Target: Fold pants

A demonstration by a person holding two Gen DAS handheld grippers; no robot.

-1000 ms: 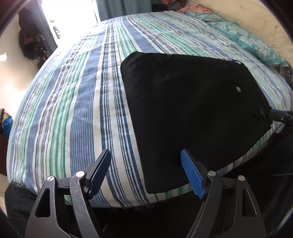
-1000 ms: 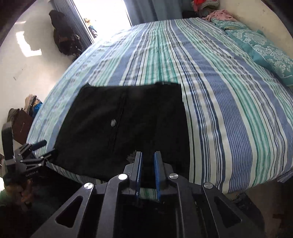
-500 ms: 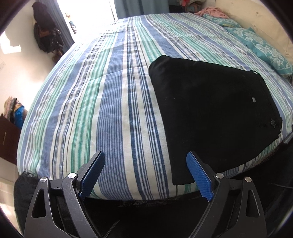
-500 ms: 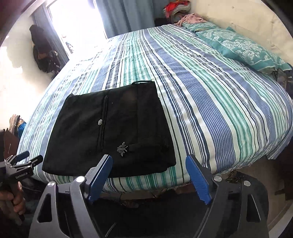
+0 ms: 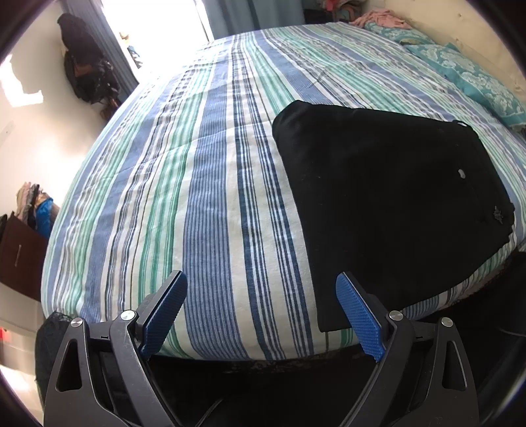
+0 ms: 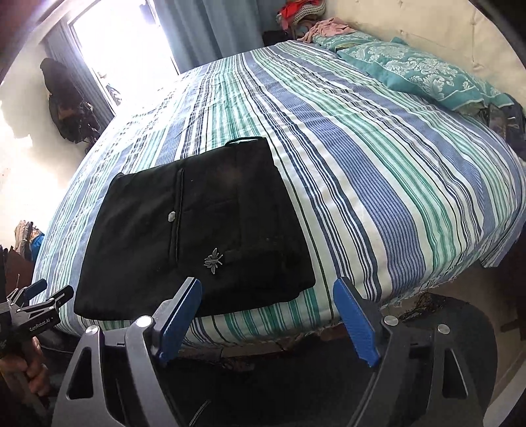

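The black pants (image 6: pixel 197 230) lie folded into a flat rectangle near the front edge of the striped bed (image 6: pixel 378 170). A silver insect-shaped ornament (image 6: pixel 213 260) and a pale button (image 6: pixel 171 216) show on top. My right gripper (image 6: pixel 267 284) hangs open just in front of the pants' near edge, its pads touching nothing. In the left wrist view the pants (image 5: pixel 388 197) lie to the right. My left gripper (image 5: pixel 259 282) is open over bare sheet (image 5: pixel 213 197), its right finger by the pants' near corner. A hand holds the left gripper (image 6: pixel 36 295) at the bed's left front corner.
Teal patterned pillows (image 6: pixel 417 72) lie along the far right side, with a heap of clothes (image 6: pixel 305 13) behind them. A bright window (image 6: pixel 131 49) and dark hanging bags (image 6: pixel 65 101) are beyond the bed. A dark cabinet (image 5: pixel 16 259) stands at the left.
My right gripper, shut at the pants' near edge a second ago, has opened wide and drawn back. My left gripper has opened slightly wider and shifted left, so the pants sit further right.
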